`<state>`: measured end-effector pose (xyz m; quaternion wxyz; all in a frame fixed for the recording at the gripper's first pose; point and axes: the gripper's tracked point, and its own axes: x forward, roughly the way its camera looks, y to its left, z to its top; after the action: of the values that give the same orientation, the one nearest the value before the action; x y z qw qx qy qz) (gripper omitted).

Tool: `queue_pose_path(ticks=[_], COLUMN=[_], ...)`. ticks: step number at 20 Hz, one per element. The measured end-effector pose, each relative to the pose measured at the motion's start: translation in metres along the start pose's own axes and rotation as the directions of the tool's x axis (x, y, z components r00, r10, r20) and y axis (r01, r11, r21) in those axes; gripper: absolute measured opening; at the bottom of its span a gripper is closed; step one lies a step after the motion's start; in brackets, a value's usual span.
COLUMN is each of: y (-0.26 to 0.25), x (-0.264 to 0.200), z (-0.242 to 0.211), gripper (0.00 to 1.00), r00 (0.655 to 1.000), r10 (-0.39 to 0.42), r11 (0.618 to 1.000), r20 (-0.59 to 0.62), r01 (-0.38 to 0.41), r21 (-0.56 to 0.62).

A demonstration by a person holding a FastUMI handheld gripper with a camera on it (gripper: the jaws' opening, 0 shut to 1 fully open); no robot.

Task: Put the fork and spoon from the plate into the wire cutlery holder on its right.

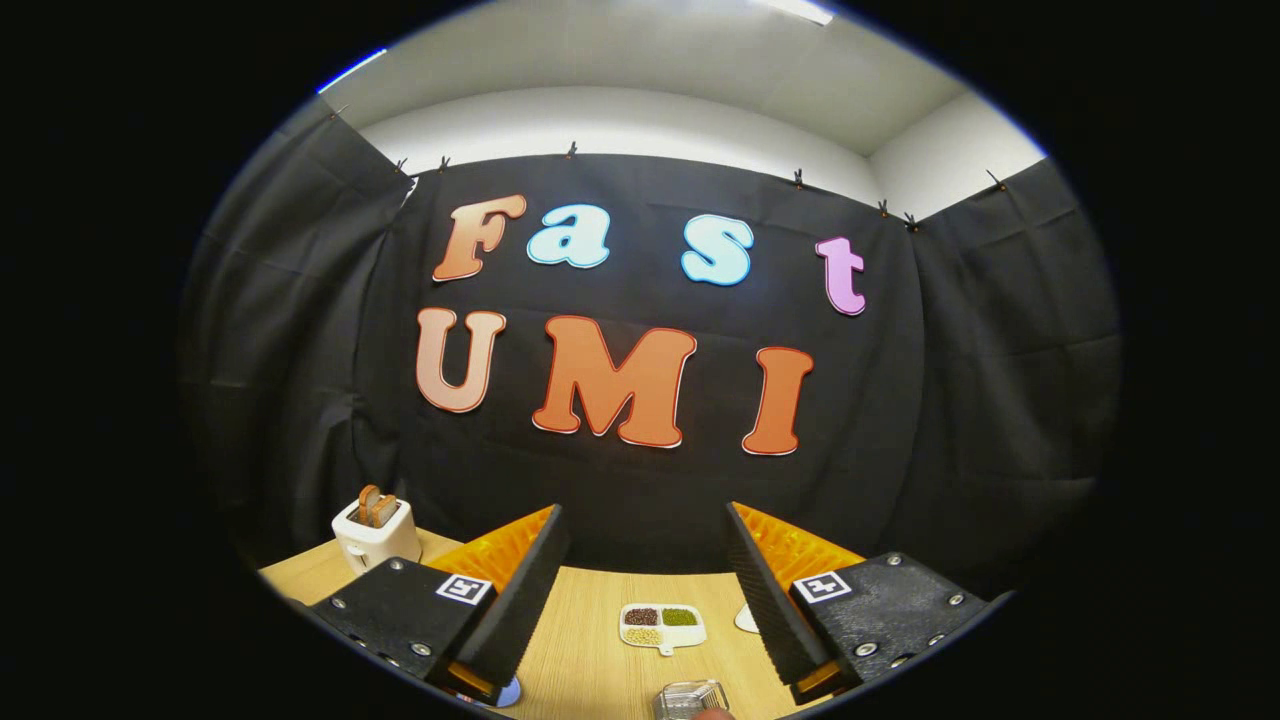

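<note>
The gripper [648, 590] is held level above a wooden table [590, 660], and its fingers are spread wide apart with nothing between them.

A small white divided dish [662, 627] is seen on the table in the gap between the fingers and is taken here as the landmark. Three fillings are held in it: a dark one, a green one and a pale one.

Nearer than the dish, low down and just ahead of the fingers, the top of a wire holder [690, 698] is seen; what it holds cannot be told. To the right of the dish, a sliver of a white plate [746, 620] is seen against the inner side of the right finger; the fork and spoon cannot be made out.

Far to the left of the dish, beyond the left finger, a white toaster [376, 534] is stood near the table's back edge, with brown slices in its slots. Behind the dish the black cloth wall is hung.
</note>
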<state>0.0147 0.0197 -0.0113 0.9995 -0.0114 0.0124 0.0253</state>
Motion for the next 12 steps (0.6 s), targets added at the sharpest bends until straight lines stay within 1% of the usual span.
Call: queue_pose_path(ticks=[9,12], y=[0.039,0.061], x=[0.008,0.009], z=[-0.016,-0.045], gripper=[0.95,0.95], r00=[0.995,0.983], r10=[0.083,0.129], r11=[0.996,0.992], r20=[-0.047,-0.129], r01=[-0.082,-0.126], r21=[0.017,0.028])
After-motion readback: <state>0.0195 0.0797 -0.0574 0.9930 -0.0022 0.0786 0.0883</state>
